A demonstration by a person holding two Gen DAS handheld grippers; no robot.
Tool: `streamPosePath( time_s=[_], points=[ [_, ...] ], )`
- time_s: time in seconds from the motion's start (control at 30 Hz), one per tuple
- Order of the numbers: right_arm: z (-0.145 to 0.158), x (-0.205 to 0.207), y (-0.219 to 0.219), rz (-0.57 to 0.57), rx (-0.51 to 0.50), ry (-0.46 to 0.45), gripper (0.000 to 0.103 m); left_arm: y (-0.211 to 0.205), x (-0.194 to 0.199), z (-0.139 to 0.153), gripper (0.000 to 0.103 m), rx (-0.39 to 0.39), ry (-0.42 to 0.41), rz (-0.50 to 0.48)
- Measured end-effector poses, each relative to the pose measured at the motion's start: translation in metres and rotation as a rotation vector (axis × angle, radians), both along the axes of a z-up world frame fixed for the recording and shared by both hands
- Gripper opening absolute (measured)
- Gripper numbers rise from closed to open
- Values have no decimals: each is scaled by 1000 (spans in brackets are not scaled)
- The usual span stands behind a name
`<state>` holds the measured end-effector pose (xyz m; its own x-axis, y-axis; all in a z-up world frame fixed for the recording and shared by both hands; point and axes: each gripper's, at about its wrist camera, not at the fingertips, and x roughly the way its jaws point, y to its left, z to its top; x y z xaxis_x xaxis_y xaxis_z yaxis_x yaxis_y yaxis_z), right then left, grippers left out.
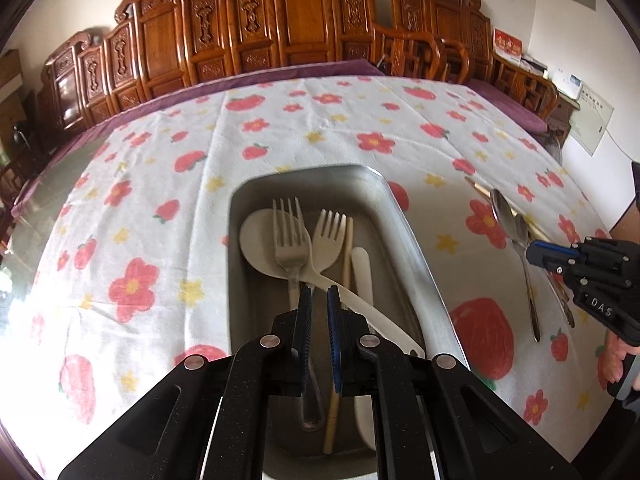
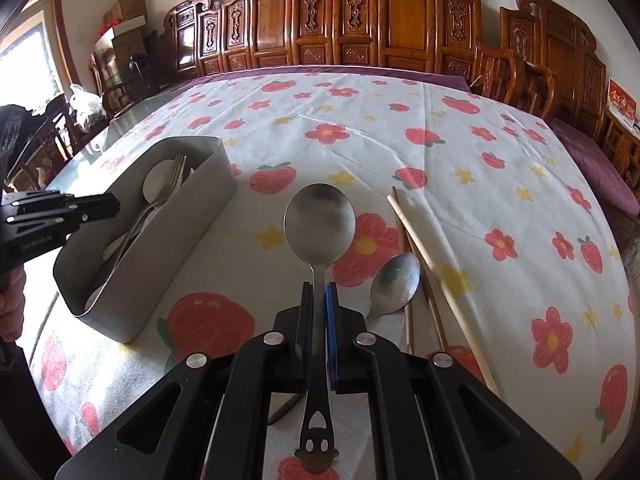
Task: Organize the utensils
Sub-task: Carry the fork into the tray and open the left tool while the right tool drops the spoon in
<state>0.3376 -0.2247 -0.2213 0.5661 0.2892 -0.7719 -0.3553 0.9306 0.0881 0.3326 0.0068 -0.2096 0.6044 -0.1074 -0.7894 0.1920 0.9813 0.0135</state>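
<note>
A metal bin (image 1: 404, 216) on the flowered cloth holds a metal fork (image 1: 289, 236), a cream fork (image 1: 330, 236), a cream spoon (image 1: 260, 240), a chopstick and a cream handle. My left gripper (image 1: 318, 294) hovers over the bin with its pads close together and nothing between them. My right gripper (image 2: 320, 290) is shut on the neck of a large metal spoon (image 2: 320, 222), held above the cloth right of the bin (image 2: 192, 220). A smaller metal spoon (image 2: 394, 280) and chopsticks (image 2: 432, 268) lie on the cloth beside it.
Carved wooden chairs (image 2: 360, 20) line the far side of the table. A purple cushion (image 2: 592, 160) lies at the right. The right gripper (image 1: 560, 258) shows at the right edge of the left wrist view, the left gripper (image 2: 96, 206) at the left of the right wrist view.
</note>
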Motion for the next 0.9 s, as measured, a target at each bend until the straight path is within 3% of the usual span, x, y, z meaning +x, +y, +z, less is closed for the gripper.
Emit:
streamPosePath(
  time_s=[0.5,0.9],
  points=[
    [53,-13,59,87,32,-70,7,45,-9,34,16,-59,-94,58],
    [61,3,132,131,65,-33,7,87,-11,50,18,-96,-138,126]
  ],
)
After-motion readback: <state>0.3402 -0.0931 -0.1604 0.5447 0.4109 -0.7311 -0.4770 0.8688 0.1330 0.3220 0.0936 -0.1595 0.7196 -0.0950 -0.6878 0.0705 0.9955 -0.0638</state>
